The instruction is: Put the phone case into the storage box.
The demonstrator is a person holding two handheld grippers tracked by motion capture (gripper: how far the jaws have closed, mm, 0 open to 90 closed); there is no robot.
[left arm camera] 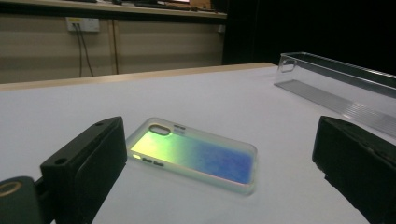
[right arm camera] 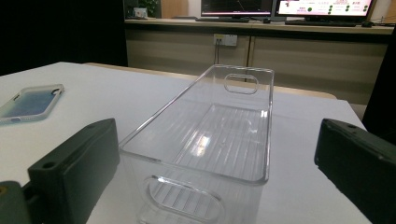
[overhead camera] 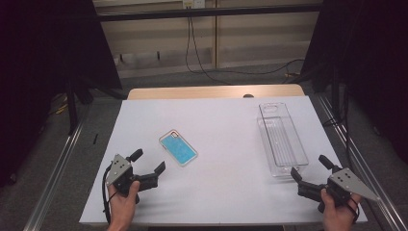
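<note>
A blue phone case with a clear rim lies flat on the white table, left of centre. A long clear plastic bin stands empty at the right. My left gripper is open near the front left, just short of the case, with nothing between its jaws. My right gripper is open at the front right, right at the bin's near end. The case lies off to the left in the right gripper view, and the bin off to the right in the left gripper view.
A wooden strip edges the table's far side. Metal rails run along the floor on both sides. Cables hang down the back wall. Dark curtains flank the space.
</note>
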